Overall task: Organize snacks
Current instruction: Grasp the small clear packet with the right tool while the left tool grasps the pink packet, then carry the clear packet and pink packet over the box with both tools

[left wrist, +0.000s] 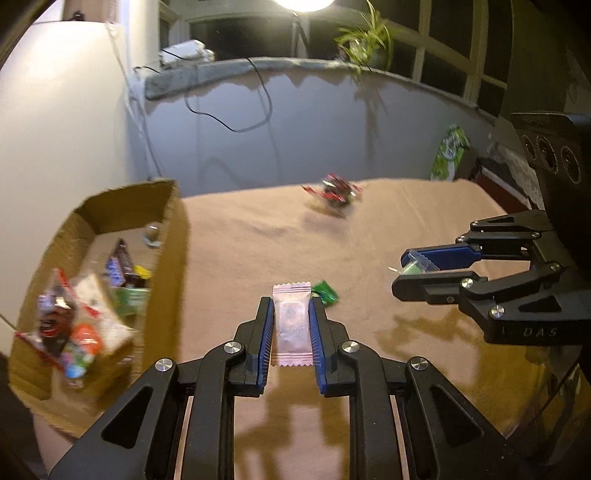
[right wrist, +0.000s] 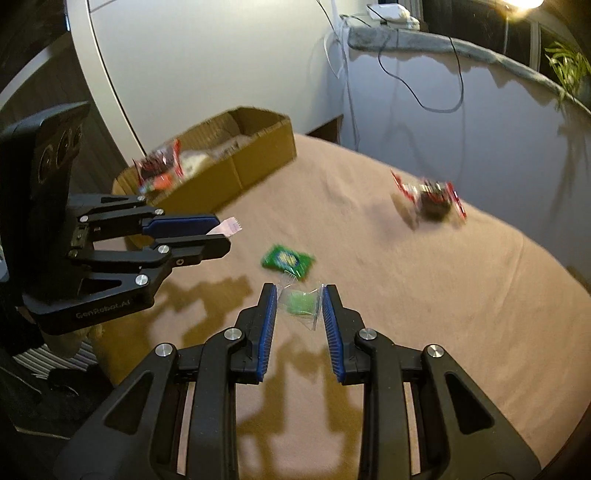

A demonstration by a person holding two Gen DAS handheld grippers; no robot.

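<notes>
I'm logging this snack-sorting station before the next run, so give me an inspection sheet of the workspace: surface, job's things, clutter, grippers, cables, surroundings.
Surface: table under a tan cloth, wrinkled, shadowed near the grippers.
Job's things: cardboard box at the table's left, holding mixed snacks; green packet and red packet lying on the cloth.
Clutter: green bag standing at the far edge.
Grippers: left gripper shut on a pink sachet; right gripper shut on a clear-wrapped green candy; both off the cloth.
Cables: black cable hanging down the back wall; white cable beside it.
Surroundings: plant on the ledge, lamp above, windows at right.
</notes>
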